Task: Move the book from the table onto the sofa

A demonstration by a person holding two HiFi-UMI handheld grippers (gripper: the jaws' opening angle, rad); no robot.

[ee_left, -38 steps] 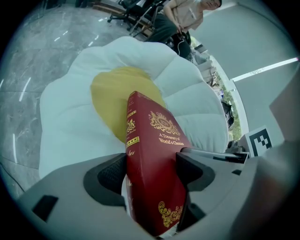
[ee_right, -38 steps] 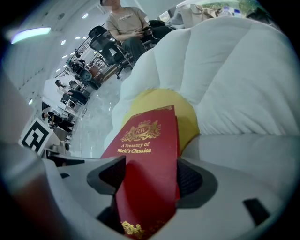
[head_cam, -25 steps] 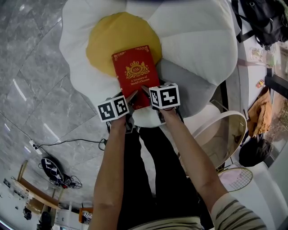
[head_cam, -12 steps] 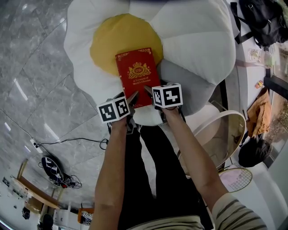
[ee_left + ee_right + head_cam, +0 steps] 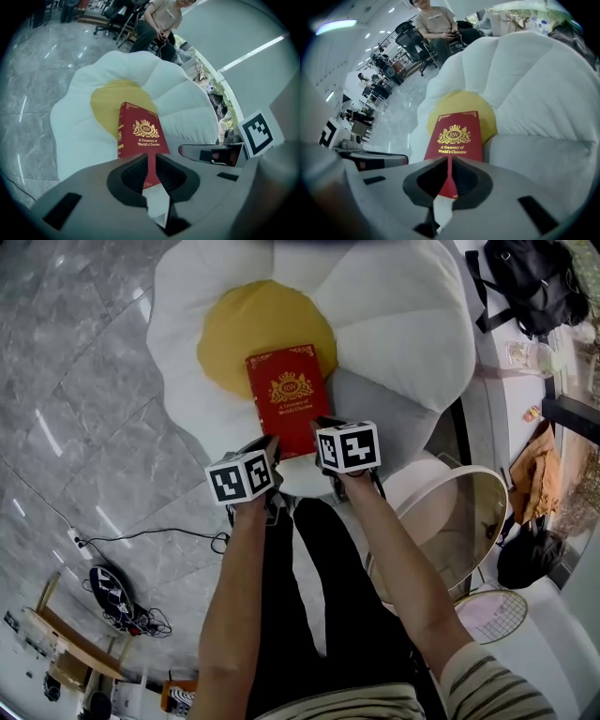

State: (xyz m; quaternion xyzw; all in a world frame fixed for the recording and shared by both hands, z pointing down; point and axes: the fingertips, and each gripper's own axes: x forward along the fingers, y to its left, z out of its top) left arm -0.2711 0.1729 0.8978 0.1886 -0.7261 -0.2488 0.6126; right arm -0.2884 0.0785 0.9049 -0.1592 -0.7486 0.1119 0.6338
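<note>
Red hardback book (image 5: 283,400) lies on the white-and-yellow flower-shaped sofa (image 5: 403,324), at 12 o'clock of left tongs (image 5: 271,444) and right tongs (image 5: 322,425), both just closed, empty; best withdrawn straight, without nudging it.

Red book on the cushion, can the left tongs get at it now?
Probably yes: the red book lies uncovered on the cushion, just beyond the left tongs, nothing between. Their jaws have just been closing on nothing, so they must reopen.
</note>
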